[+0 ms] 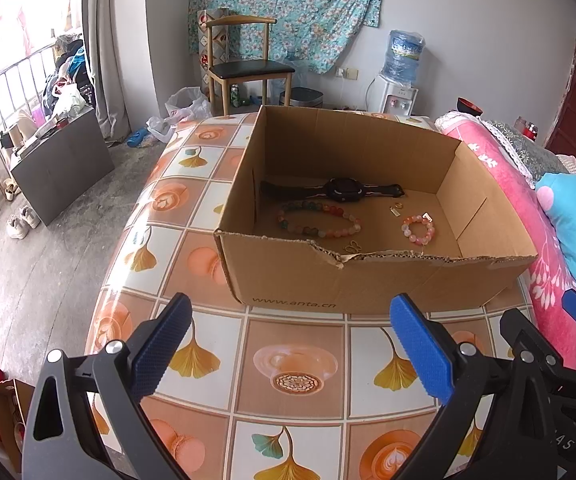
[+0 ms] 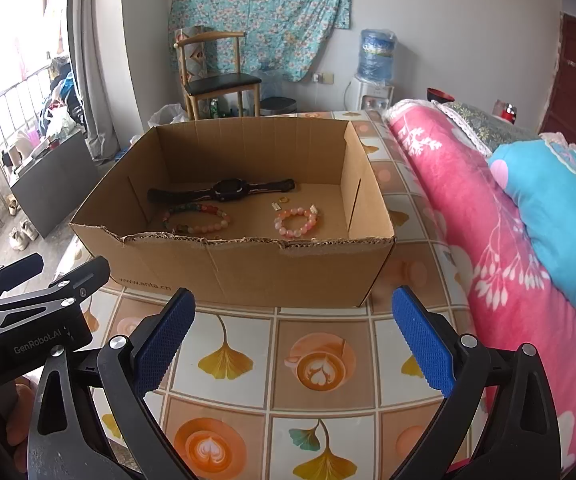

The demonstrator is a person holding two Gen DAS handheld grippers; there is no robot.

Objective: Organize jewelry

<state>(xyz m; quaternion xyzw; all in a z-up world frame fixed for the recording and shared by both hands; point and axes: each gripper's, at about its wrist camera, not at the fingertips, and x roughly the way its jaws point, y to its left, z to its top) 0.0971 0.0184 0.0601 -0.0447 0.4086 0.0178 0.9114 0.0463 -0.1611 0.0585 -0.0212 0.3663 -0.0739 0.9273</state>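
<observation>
Okay, both my grippers spread wide, empty, low in frame: left gripper (image 1: 288, 344), right gripper (image 2: 292, 336). Open brown cardboard box (image 2: 247, 268) dead ahead, mid-frame. Inside: black wristwatch (image 2: 223, 191) lying left-right, pink bead bracelet (image 2: 296, 222) nearer right gripper, I judge.

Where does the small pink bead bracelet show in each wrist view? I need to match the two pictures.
Left wrist view: the small pink bead bracelet lies on the cardboard box floor, right of centre, near the front wall.
Right wrist view: the bracelet lies right of centre on the box floor, near the torn front edge.
Shared landmark: the black watch lies behind it, toward the left, in both.
</observation>
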